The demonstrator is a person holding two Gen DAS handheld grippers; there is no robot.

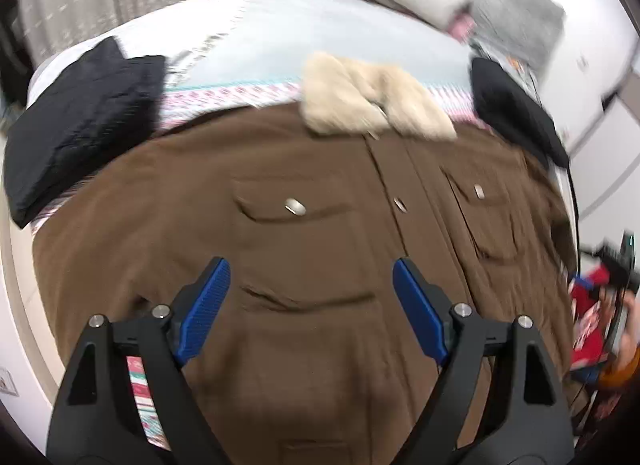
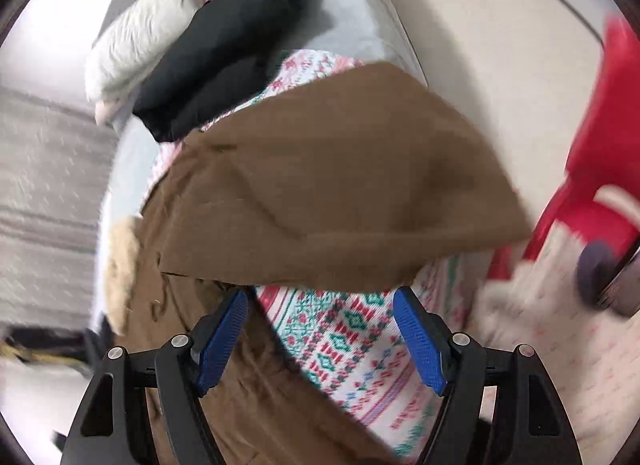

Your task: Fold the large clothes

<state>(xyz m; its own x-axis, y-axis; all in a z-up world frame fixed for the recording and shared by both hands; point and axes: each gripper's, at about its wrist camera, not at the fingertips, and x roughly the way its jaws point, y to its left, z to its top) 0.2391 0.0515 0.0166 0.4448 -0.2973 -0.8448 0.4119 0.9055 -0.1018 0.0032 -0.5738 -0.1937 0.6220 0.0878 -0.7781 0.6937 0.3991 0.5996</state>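
The brown coat (image 1: 312,233) is lying spread front-up on the bed's patterned blanket (image 2: 352,341). The left tongs (image 1: 311,277) are hanging open above its chest pockets, gripping nothing. Only the left view is showing the cream fur collar (image 1: 372,101) whole and the snap buttons. Only the right view is showing the sleeve (image 2: 340,193) spreading sideways, beyond the right tongs (image 2: 320,307), which are gaping empty.

Both views motion-blurred. Brown coat (image 1: 304,249) hem cut off at bottom edge, left wrist view. Red object (image 2: 592,161) at right edge w/ wheel: too smeared to ID. Coat covers most of patterned blanket (image 2: 344,341).
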